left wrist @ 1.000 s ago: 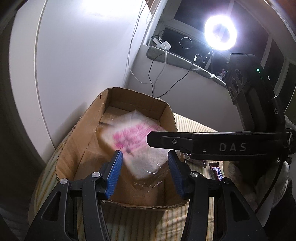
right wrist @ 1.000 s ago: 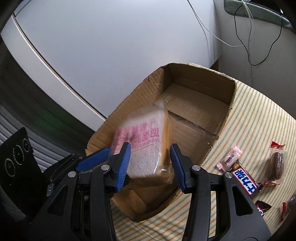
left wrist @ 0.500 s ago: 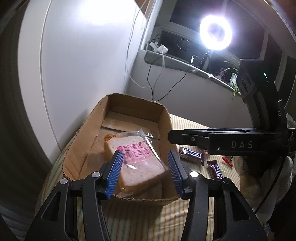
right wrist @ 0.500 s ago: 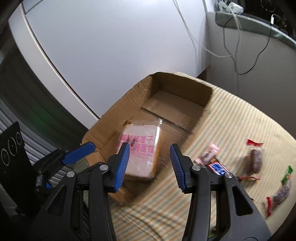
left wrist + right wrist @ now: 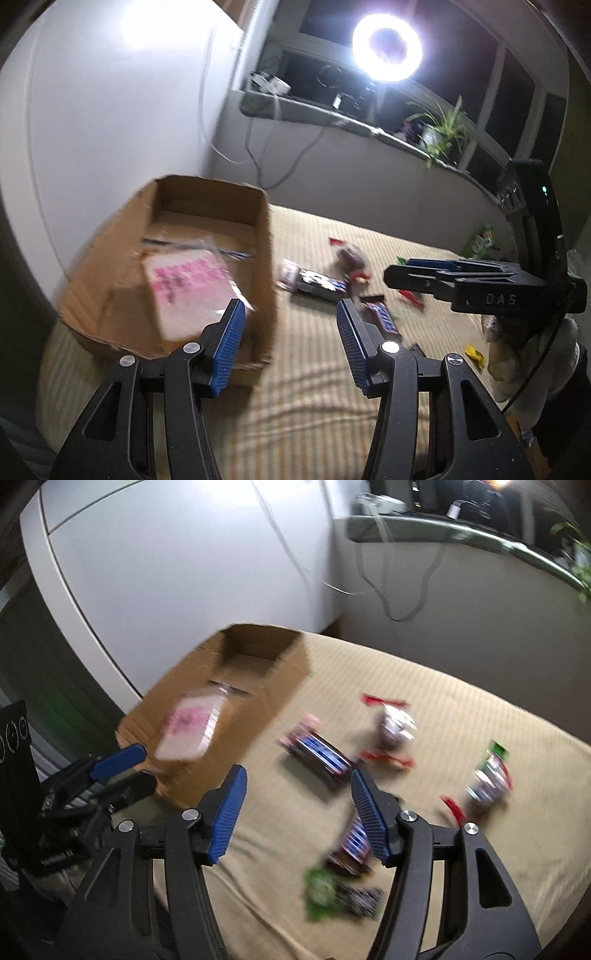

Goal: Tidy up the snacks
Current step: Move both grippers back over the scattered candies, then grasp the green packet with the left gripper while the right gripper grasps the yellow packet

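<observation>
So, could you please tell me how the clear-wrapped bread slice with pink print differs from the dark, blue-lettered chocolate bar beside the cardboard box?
The bread slice is broad, pale and lies inside the cardboard box; the chocolate bar is narrow, dark and lies outside on the striped cloth. Both are wrapped and ungripped.

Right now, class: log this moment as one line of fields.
bread: in box | left tool: open, empty | right tool: just opening, empty | bars: on cloth

White wall (image 5: 110, 129); dark window (image 5: 517, 99); ring light (image 5: 387, 47) glaring; sill plant (image 5: 443, 129); striped beige cover (image 5: 461, 709).
</observation>
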The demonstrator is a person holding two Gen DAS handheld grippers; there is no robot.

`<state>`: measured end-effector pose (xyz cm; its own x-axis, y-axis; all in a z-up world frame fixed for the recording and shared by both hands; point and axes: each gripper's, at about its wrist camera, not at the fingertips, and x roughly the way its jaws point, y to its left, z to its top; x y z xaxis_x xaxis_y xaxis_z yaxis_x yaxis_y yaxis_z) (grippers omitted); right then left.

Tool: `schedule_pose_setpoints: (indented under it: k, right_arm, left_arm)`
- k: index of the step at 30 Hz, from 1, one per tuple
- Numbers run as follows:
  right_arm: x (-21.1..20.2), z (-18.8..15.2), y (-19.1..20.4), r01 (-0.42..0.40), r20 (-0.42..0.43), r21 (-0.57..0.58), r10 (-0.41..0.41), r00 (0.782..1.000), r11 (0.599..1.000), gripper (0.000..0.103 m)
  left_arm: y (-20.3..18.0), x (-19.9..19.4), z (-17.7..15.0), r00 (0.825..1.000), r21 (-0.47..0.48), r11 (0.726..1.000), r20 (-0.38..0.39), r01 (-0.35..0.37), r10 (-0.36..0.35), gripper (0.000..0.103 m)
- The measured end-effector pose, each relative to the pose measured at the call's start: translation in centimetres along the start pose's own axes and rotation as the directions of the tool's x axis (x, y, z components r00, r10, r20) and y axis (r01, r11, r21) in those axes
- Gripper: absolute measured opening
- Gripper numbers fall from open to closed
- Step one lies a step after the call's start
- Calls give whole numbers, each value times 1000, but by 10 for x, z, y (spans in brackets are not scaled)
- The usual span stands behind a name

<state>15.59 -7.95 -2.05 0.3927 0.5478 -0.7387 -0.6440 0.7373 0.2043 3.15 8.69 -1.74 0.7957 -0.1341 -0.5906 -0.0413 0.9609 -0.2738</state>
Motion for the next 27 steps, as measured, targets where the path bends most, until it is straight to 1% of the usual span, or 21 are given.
schedule_pose_setpoints:
  k: [3,6,9,12,14,16,20,27]
  right_arm:
    - [-10,-19,-19,62,-5,14,-62,998,998,69]
    - [-22,-37,-39,120,-10,28,-120,993,992,70]
    - [-31,-54,-54,160,-19,39,-159,987,986,70]
    - [-38,-72,-66,199,-33,51,-198,980,979,70]
    - [-44,-85,-73,242,-39,49,-240,970,969,70]
    - [-48,-97,-79,267,-48,39,-265,963,963,70]
    - [-51,-116,-96,297,-79,50,-293,953,953,70]
    - [-53,-140,-116,314,-124,78,-303,945,946,70]
  left_arm:
    - [-13,9,-6,999,14,999,-36,35,-34,51]
    - [-26,16,-14,995,26,997,-72,66,-64,51]
    - [-40,24,-23,989,36,994,-111,99,-95,51]
    - [-54,35,-31,980,47,990,-159,130,-121,51]
    - [-63,41,-37,973,46,988,-186,149,-138,51]
    - [-69,46,-40,967,48,985,-204,165,-151,51]
    - [-84,57,-48,958,80,981,-242,178,-154,51]
    - [-95,69,-54,949,89,980,-278,178,-147,51]
